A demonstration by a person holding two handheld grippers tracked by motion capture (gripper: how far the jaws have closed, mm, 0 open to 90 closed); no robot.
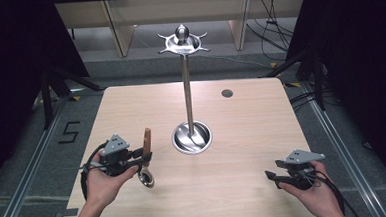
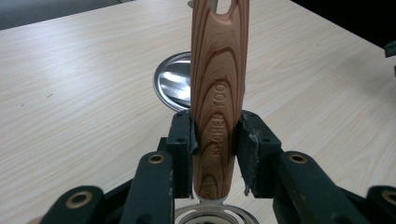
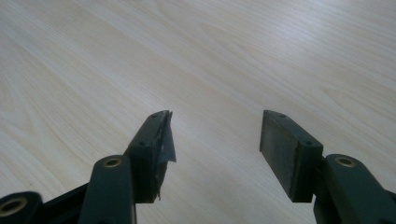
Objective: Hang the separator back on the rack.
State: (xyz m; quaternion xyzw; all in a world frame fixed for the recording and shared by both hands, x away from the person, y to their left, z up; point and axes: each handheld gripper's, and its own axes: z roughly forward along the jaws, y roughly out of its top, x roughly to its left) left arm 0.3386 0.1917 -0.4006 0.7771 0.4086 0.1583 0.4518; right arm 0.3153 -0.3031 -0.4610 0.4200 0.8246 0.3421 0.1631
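Gripping the wooden handle (image 2: pixel 218 93) of a ladle (image 1: pixel 146 163), the left tool (image 1: pixel 142 156) holds it upright, just left of the hanging stand (image 1: pixel 186 89); the right tool (image 3: pixel 215 140) rests open on the tabletop (image 1: pixel 242 136), farther away.

Both units same build: left gripper (image 1: pixel 144 156) and right gripper (image 1: pixel 270 175) are matte black linkage frames, each topped by a grey three-cornered plate with small dark holes. Brass-coloured pivot bushings at the link joints. Jaws are black rectangular blocks with small recessed screws. Pad facing is frayed and peeling at the edges, worst on one pad (image 3: pixel 164 138) of the right gripper. Black cable loops off each body, left one in a wide loop. Forearms bare, no sleeves or gloves.
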